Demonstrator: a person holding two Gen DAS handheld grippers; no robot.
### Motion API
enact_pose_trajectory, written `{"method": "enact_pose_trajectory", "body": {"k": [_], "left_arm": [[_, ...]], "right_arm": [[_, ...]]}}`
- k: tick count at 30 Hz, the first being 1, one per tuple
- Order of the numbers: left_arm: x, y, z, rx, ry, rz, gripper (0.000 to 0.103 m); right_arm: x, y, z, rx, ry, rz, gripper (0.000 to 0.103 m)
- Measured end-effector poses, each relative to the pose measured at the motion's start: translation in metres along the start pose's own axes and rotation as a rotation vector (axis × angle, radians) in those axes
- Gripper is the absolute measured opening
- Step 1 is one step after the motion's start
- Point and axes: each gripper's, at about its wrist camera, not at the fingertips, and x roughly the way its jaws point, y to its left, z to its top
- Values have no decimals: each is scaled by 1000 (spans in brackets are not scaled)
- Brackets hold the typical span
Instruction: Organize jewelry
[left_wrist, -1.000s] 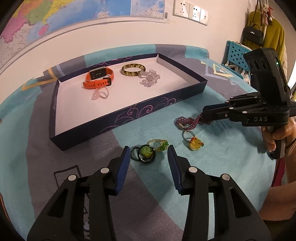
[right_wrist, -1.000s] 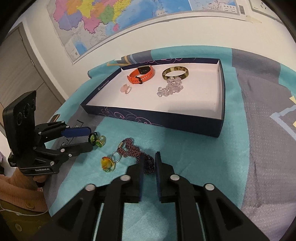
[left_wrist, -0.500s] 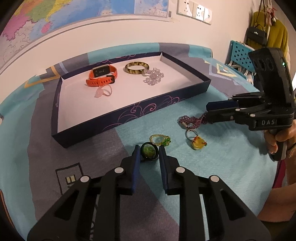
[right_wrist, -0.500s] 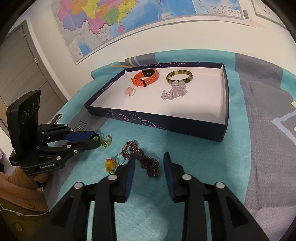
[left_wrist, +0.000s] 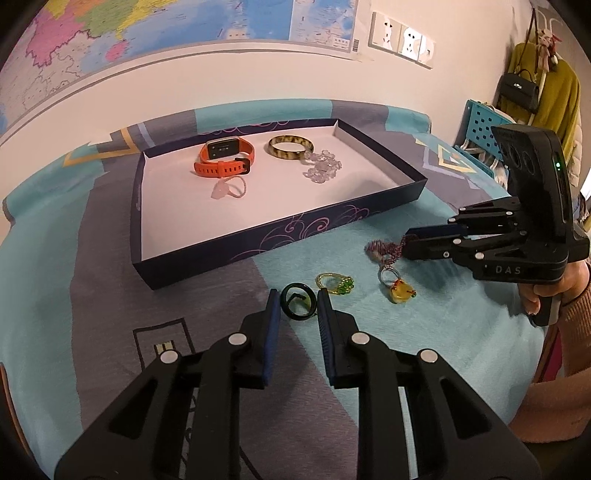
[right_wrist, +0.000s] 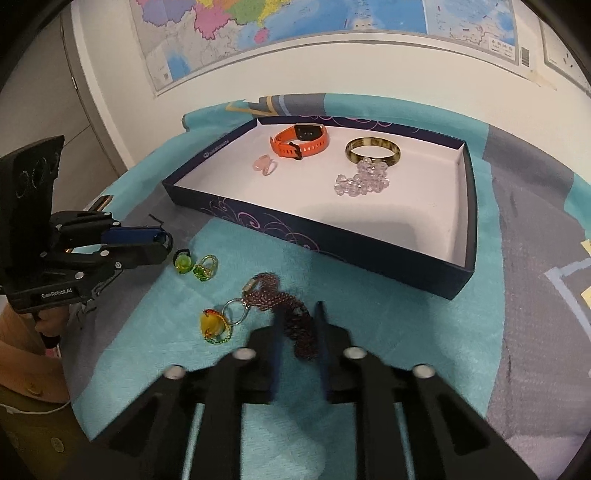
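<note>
A dark blue tray (left_wrist: 332, 218) (right_wrist: 369, 254) holds an orange watch (left_wrist: 225, 157), a brown bangle (left_wrist: 291, 147), clear beads (left_wrist: 323, 170) and a pink ring (left_wrist: 229, 188). On the cloth lie a green beaded ring (left_wrist: 334, 284), a yellow charm ring (left_wrist: 400, 291) and a maroon bead chain (right_wrist: 291, 314). My left gripper (left_wrist: 297, 304) is shut on a black ring with a green stone (left_wrist: 298, 301), seen also in the right wrist view (right_wrist: 182, 260). My right gripper (right_wrist: 297, 325) is open, its jaws on either side of the chain's end.
The teal and grey cloth (left_wrist: 221, 369) covers the table. A wall with a map (left_wrist: 147, 33) stands behind the tray. A blue crate (left_wrist: 484, 129) and hanging bags are at the far right.
My left gripper closed on the black ring and lifted it, turning it on edge. My right gripper opened from the chain, then moved back over the chain's end.
</note>
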Motion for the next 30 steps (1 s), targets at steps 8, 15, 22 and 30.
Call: {"method": "enact_pose_trajectory", "body": {"k": [8, 15, 22, 30], "left_arm": [[-5, 5, 4, -14, -18, 8, 21], [-12, 6, 16, -7, -50, 12, 21], [-13, 8, 26, -9, -71, 11, 21], [-12, 9, 37, 4, -88, 16, 21]], "right_arm": [[-21, 1, 12, 52, -79, 103, 4], [-39, 2, 27, 62, -141, 122, 3], [-47, 3, 39, 58, -180, 112, 3], [-49, 2, 53, 44, -206, 98, 3]]}}
